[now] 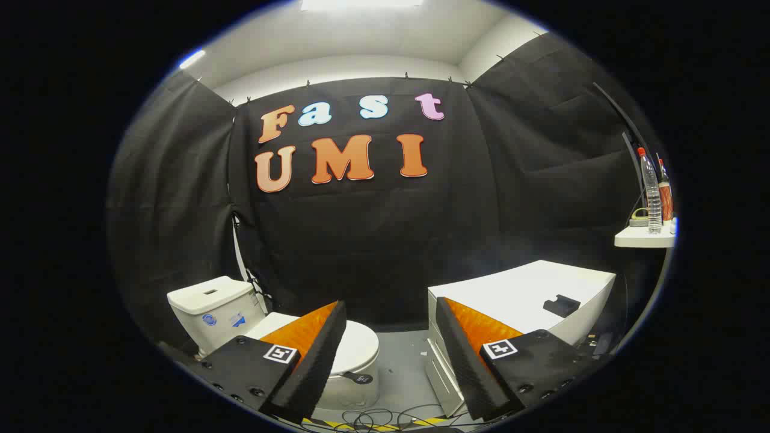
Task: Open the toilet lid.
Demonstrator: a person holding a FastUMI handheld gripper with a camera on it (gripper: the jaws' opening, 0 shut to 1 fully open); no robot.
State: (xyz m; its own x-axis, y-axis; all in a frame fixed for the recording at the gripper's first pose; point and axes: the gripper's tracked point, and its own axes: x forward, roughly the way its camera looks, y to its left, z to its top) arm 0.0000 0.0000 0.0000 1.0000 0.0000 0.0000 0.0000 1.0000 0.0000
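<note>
Gripper (391, 337) status: the two fingers stand wide apart and hold nothing. It is raised above floor level and well apart from every object in the booth.

Step in hand: approach. The lid (355, 346) is down, lying flat on the toilet (352, 385), so the opening step is not yet done. The toilet stands beyond and below the left finger, which covers part of the lid; the lid's front curve shows just inside that finger, toward the gap.

Next move, as a judgement: bring the gripper down and to the left until the front rim of the lid sits between or just over the fingers. Then either catch the rim from beneath with one finger or close both fingers on the rim, and swing the lid up and back toward the tank (212, 300). The exact overhang of the rim cannot be judged from here.

Count, near to far:
- Cables (379, 416) on the floor below the fingers: several, tangled; number cannot be told.
- Toilet: one, with one lid and one tank behind it.
- White cabinet (523, 294) beyond the right finger: one, with one small dark object (560, 305) on top.
- Shelf (643, 240) far right: one.
- Bottles on the shelf: two, one clear bottle (651, 192) and one red bottle (665, 198) beside it.
</note>
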